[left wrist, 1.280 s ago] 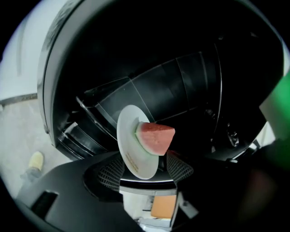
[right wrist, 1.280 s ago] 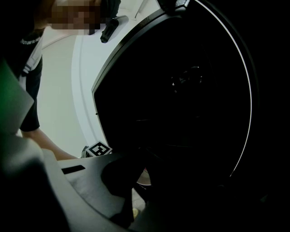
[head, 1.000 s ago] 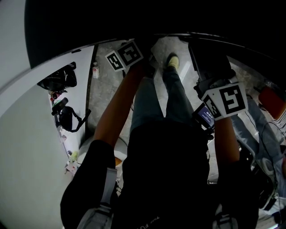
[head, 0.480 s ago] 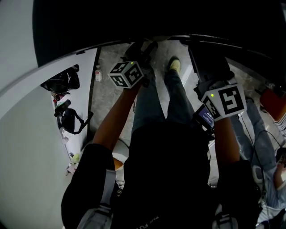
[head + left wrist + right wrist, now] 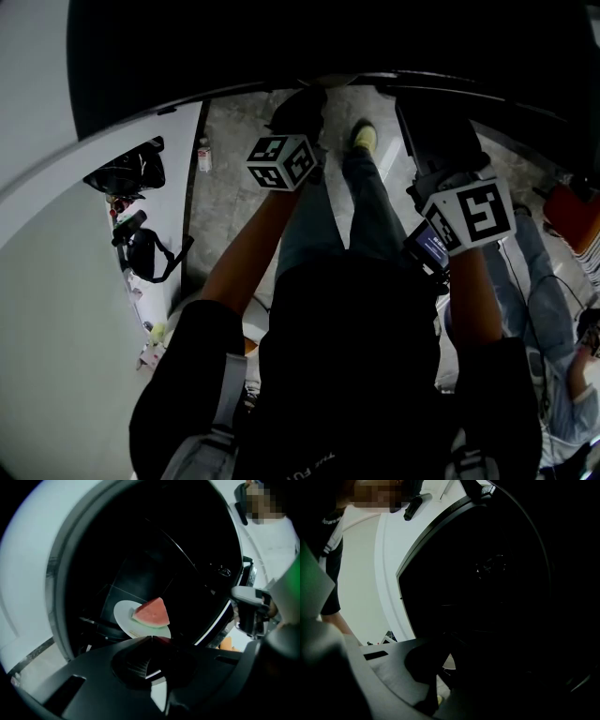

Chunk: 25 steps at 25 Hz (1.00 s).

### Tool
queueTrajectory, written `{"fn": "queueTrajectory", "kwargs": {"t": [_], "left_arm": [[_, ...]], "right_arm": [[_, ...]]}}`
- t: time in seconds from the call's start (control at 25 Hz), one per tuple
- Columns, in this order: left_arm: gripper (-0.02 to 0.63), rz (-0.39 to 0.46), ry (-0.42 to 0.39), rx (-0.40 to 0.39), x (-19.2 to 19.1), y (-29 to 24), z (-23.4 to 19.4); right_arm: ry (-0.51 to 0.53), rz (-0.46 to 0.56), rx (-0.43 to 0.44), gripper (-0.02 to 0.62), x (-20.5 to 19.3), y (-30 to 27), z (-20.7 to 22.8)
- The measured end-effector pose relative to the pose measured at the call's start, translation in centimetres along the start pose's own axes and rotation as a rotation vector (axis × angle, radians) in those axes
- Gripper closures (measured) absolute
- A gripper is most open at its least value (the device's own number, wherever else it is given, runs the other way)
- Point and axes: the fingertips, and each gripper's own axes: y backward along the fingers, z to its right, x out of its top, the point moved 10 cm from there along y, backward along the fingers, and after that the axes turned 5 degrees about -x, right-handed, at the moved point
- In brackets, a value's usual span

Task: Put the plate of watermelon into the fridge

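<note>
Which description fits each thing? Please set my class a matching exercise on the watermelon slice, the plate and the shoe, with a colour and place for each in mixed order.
Things:
1 watermelon slice
2 plate
3 shoe

Descriptions:
A white, inside the dark fridge
B yellow-green, on the floor
C red with a green rind, lying on the plate

Pairs: 1-C, 2-A, 3-B

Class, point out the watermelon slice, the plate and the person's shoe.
watermelon slice [image 5: 152,613], left gripper view, middle of the red flesh.
plate [image 5: 123,615], left gripper view, bare left side.
shoe [image 5: 364,134], head view, its top.
</note>
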Motion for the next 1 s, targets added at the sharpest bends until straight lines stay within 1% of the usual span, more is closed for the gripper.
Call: {"fn": "queueTrajectory", "kwargs": {"t": [0.16, 0.28, 0.4, 0.56, 0.8, 1.0], "left_arm": [[0.592, 0.015, -0.037, 0.009, 1.9, -2.1, -0.3], [0.592, 0.053, -0.019, 0.006, 3.5, -2.5, -0.2], [0.592, 0.049, -0.025, 0.014, 3.8, -1.7, 0.2], [0.593, 0.045, -0.026, 0.043, 4.1, 0.0, 0.6], [0.593, 0.041, -0.111, 0.071, 6.1, 1.8, 1.5], [0.594, 0.029, -0.141, 0.084, 7.6, 3.3, 3.6]], "right_arm": [[0.007, 0.009, -0.001, 0.582, 0.4, 0.1, 0.0], [0.01, 0.02, 0.002, 0.582, 0.7, 0.3, -0.4], [0.007, 0.024, -0.002, 0.582, 1.1, 0.6, -0.6], [0.014, 0.05, -0.008, 0.583, 1.9, 1.6, -0.2], [0.032, 0.074, -0.002, 0.583, 3.1, 2.1, 0.2], [0.029, 0.078, -0.001, 0.583, 3.8, 3.4, 0.4]]}}
